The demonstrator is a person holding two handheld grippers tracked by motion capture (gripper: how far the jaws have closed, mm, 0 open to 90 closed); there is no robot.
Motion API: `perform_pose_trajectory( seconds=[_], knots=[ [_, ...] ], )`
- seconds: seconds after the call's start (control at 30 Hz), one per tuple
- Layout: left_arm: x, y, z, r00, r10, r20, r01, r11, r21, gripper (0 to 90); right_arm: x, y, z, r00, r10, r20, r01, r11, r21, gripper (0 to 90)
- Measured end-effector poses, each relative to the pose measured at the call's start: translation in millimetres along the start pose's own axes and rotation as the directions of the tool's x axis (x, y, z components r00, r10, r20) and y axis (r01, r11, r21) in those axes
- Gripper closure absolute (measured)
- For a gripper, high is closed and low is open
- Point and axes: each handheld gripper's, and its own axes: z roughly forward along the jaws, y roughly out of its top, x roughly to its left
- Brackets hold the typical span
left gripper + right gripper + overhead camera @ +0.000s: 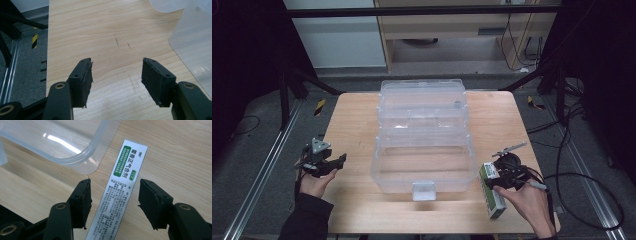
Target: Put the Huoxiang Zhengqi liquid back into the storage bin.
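A slim white and green carton (492, 192) lies flat on the wooden table (352, 125), right of a clear plastic container (424, 150) whose lid stands open behind it. My right gripper (504, 176) hovers over the carton. In the right gripper view the carton (120, 190) runs lengthwise between the jaws of the right gripper (115, 185), with a gap on each side, so the gripper is open. The container's rounded corner (62, 142) shows just beyond. My left gripper (334, 165) rests at the table's left side, open (116, 62) over bare wood with nothing between its fingers.
The container's wall (195, 50) stands to the right in the left gripper view. Its front latch (423, 191) points toward the near table edge. Metal rails and cables lie on the floor to either side, and the table's left edge is close to my left hand.
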Motion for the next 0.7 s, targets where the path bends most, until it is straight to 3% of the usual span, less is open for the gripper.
perform_pose_trajectory(
  seconds=[0.27,0.47,0.7],
  knots=[
    [0.4,-0.3,0.1,1.0000,-0.002,0.001,0.002,1.0000,0.001,40.8,-1.1,-0.2,6.1,0.9997,0.015,-0.018,-0.014,0.999,0.045,48.5],
    [0.3,-0.5,0.6,1.0000,0.001,0.004,-0.001,1.0000,0.004,40.8,-1.8,1.1,10.9,0.9999,0.009,0.005,-0.009,0.998,0.068,52.8],
    [0.5,-0.7,0.8,1.0000,0.002,0.004,-0.002,1.0000,0.006,40.8,-4.1,2.6,11.6,0.9999,0.017,0.001,-0.017,0.997,0.081,55.3]
  ],
)
